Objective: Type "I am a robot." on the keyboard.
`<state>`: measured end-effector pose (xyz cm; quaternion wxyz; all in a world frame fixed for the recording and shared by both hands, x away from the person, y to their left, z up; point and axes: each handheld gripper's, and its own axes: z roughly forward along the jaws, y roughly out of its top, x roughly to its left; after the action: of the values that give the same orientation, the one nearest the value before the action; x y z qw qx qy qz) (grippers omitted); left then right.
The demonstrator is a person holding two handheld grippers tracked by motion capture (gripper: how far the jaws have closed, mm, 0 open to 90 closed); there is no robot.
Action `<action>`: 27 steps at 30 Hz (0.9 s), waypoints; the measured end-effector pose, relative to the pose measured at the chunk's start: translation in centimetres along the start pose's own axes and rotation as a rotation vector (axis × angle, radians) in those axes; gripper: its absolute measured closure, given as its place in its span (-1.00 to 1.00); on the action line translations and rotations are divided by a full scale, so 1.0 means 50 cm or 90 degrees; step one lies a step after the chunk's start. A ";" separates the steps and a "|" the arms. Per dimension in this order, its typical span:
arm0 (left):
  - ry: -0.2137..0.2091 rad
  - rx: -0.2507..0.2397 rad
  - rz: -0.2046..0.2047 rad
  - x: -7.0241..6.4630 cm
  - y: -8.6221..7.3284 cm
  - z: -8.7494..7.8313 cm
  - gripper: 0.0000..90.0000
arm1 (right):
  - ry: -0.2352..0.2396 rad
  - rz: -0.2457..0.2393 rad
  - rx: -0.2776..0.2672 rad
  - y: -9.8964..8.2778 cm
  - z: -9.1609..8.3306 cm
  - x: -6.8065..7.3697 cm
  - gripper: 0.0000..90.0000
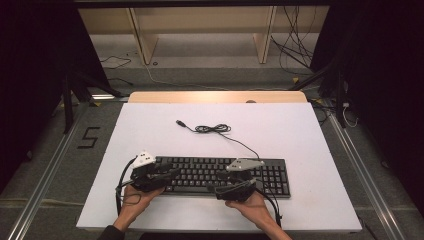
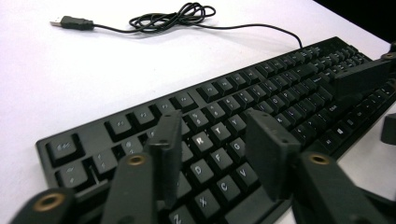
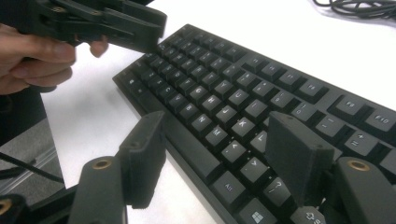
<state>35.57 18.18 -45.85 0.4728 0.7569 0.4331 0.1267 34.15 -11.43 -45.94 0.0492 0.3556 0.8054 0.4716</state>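
Grippers first: my left gripper (image 1: 169, 175) is sitting over the left end of the keyboard (image 1: 220, 172) with its jaws about half spread and nothing caught between them, just the R, T, F, G keys showing in the gap in the left gripper view. My right gripper (image 1: 246, 186) is spread wide over the keyboard's near edge, roughly right of center, one jaw off the front edge over the white worktop (image 1: 150, 125) and the other above the bottom key row, again pinching nothing. Keyboard itself lies flat toward the near edge of the worktop, long axis running left to right, parallel to that edge, so both tools come at it from the near side and point across its short width. Its cable (image 1: 212, 129) trails off toward the far edge in a loose coil, with the USB plug (image 1: 180, 122) lying free beyond it, well apart from either hand. I'd say what matters next is that each hand owns its own end: left is nearer the left half, right nearer the middle-right, and anything either does means coming down onto or around the near edge.
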 end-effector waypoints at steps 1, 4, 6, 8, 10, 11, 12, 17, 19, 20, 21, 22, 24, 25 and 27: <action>-0.002 0.003 0.002 0.001 0.002 0.004 0.39 | -0.002 0.001 -0.002 0.000 -0.003 -0.001 -0.15; -0.010 0.017 0.005 0.003 0.005 0.018 0.56 | -0.005 0.001 -0.004 -0.003 -0.009 -0.001 -0.17; -0.010 0.021 0.005 0.004 0.005 0.022 0.66 | -0.005 0.003 -0.005 -0.004 -0.012 -0.002 -0.19; -0.009 0.035 0.008 0.004 0.006 0.031 0.76 | -0.007 0.003 -0.005 -0.005 -0.016 -0.004 -0.20; -0.009 0.045 0.015 0.001 0.009 0.039 0.84 | -0.008 0.004 -0.008 -0.005 -0.019 -0.005 -0.20; -0.005 0.051 0.018 -0.001 0.011 0.042 0.88 | -0.009 0.004 -0.010 -0.006 -0.020 -0.005 -0.21; -0.003 0.054 0.020 -0.002 0.012 0.046 0.91 | -0.009 0.005 -0.011 -0.006 -0.022 -0.006 -0.21; 0.001 0.079 0.024 -0.004 0.017 0.066 0.97 | -0.009 0.004 -0.015 -0.007 -0.027 -0.006 -0.22; 0.002 0.084 0.024 -0.003 0.016 0.073 0.97 | -0.009 0.004 -0.018 -0.007 -0.029 -0.006 -0.23; 0.002 0.084 0.024 -0.003 0.016 0.073 0.97 | -0.009 0.004 -0.018 -0.007 -0.029 -0.006 -0.23; 0.004 0.093 0.025 -0.002 0.015 0.078 0.97 | -0.009 0.005 -0.019 -0.007 -0.030 -0.006 -0.23; 0.004 0.093 0.025 -0.002 0.015 0.078 0.97 | -0.009 0.005 -0.019 -0.007 -0.030 -0.006 -0.23; 0.006 0.097 0.023 -0.001 0.012 0.081 0.97 | -0.008 0.006 -0.020 -0.007 -0.031 -0.006 -0.24; 0.008 0.099 0.025 0.000 0.011 0.083 0.97 | -0.008 0.006 -0.020 -0.007 -0.031 -0.006 -0.25; 0.009 0.104 0.027 0.002 0.010 0.085 0.98 | -0.007 0.006 -0.021 -0.007 -0.030 -0.005 -0.25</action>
<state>38.43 15.58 -47.68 0.4033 0.8010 0.4295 0.1061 33.54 -12.81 -45.43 0.0571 0.3607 0.7958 0.4830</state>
